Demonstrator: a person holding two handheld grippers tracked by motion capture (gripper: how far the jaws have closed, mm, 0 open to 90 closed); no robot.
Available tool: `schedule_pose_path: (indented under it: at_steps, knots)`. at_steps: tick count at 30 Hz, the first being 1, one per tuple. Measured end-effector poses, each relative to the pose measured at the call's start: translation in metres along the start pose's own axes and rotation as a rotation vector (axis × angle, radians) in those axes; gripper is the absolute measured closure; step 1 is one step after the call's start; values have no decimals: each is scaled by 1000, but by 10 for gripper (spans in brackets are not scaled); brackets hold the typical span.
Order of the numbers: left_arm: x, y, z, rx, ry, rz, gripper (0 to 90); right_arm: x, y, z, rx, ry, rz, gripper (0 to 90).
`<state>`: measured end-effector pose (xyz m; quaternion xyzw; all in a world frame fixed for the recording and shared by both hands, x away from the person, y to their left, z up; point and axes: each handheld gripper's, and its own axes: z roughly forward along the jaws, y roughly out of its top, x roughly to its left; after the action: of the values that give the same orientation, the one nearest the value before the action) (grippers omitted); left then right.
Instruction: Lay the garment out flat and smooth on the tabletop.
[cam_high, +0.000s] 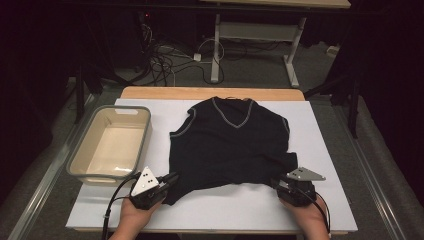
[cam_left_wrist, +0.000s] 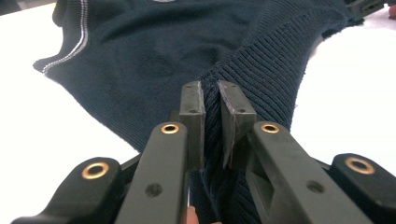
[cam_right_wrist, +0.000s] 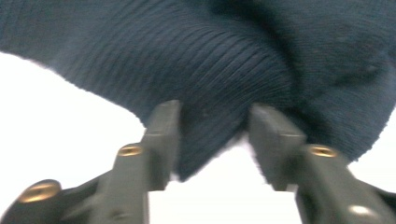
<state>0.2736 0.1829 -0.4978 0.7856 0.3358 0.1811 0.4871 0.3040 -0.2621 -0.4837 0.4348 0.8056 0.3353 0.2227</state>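
1. Vest (cam_high: 230, 140) first: the dark knit vest lies flat on the white board (cam_high: 330, 150), neckline pointing away from you and ribbed hem toward you, just right of the beige tub (cam_high: 111, 144).
2. Your left gripper (cam_high: 170, 181) sits at the vest's near left corner. In the left gripper view its jaws stand pressed on a ridge of ribbed hem (cam_left_wrist: 212, 121), with only the bunched knit between the pads.
3. Your right gripper (cam_high: 281, 181) sits at the vest's near right corner. In the right gripper view its jaws stand apart, straddling a point of the hem (cam_right_wrist: 210, 140); the cloth lies between them but is not pinched yet.
4. The relation to mind: the hem runs side to side between your two grippers, and the vest's length runs straight away from you toward the neckline. Each corner is right at its own gripper, so neither hand needs to cross over.
5. By my judgement, the right side wants closing before anything is lifted; a one-sided pull would likely drag the vest askew toward the tub.
6. The fabric near the right corner looks rumpled and doubled, so you may catch more than one layer there.
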Motion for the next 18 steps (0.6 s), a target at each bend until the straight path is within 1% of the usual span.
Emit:
schedule_pose_path:
  at_steps: [1,2,4,5,7,9,11,12,13,15,18]
  knots:
    - [-1,-1,0,-2,-4,-9,792,1,0,0,-2,15,-11,764]
    - [-2,-2,-1,-3,-10,-16,792,2,-1,-1,-5,15,-17,813]
    - [-5,-2,-3,1,-17,-9,793,4,-1,-3,-21,4,-41,870]
    - [-7,-2,-4,-1,-21,-3,793,5,-2,-4,-32,3,-49,873]
    - [-11,-1,-8,-5,-25,9,794,6,-5,-10,-57,22,-54,874]
    - [-15,0,-13,-15,-32,10,793,5,-11,-20,-71,26,-59,875]
    - [-21,0,-17,-18,-40,12,793,3,-16,-29,-87,31,-52,875]
    - [-26,-1,-18,-16,-52,21,792,2,-20,-35,-95,39,-49,874]
    - [-30,-1,-18,-12,-62,28,793,1,-25,-42,-107,36,-48,875]
    - [-40,-1,-19,-1,-89,52,792,0,-33,-51,-108,24,-49,875]
    - [-56,-2,-23,4,-129,73,792,-3,-48,-69,-123,6,-41,876]
